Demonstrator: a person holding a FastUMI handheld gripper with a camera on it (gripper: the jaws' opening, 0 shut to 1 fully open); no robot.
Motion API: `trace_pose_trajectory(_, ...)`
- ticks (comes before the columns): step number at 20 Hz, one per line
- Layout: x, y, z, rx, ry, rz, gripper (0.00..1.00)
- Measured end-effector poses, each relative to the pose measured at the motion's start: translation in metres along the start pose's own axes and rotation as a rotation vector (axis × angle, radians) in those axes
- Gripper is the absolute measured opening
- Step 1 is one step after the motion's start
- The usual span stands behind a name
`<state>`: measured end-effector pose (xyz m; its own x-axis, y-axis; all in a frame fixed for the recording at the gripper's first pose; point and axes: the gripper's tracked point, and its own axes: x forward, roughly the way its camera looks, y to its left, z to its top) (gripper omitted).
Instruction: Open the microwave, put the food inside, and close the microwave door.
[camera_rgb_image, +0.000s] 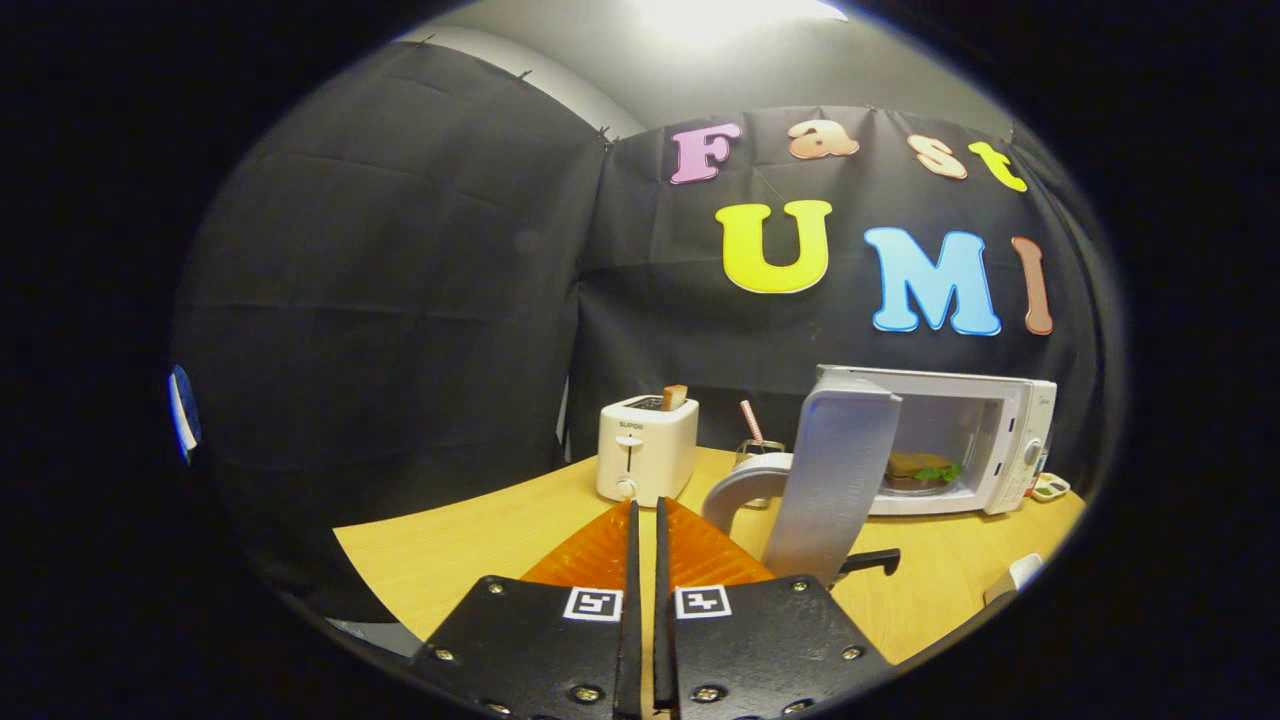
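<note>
The white microwave (1010, 440) stands at the far right of the wooden table (450, 560), well beyond my fingers. Its door (835, 470) hangs wide open, swung out toward me, with a curved white handle (735, 485) on its left edge. Inside the cavity lies the food (918, 468), a sandwich with green leaves on a dark plate. My gripper (647, 508) is shut with nothing between its fingers, hovering over an orange mat (595, 555), to the left of and nearer than the door.
A white toaster (645, 450) with a slice of toast stands beyond my fingers on the left. A glass with a striped straw (752, 425) stands behind the door handle. A black handle (870, 562) pokes out below the door. A small dish (1050, 487) sits beside the microwave.
</note>
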<state>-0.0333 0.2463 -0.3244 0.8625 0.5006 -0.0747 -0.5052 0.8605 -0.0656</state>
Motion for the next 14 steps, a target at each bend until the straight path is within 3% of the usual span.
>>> trace_pose_trajectory(1, 0.0, -0.001, -0.003, 0.008, 0.005, 0.001, 0.01)
trace_pose_trajectory(7, -0.029, -0.051, -0.004, -0.005, -0.004, -0.076, 0.01)
trace_pose_trajectory(14, -0.048, -0.175, -0.024, -0.027, 0.035, -0.29, 0.01)
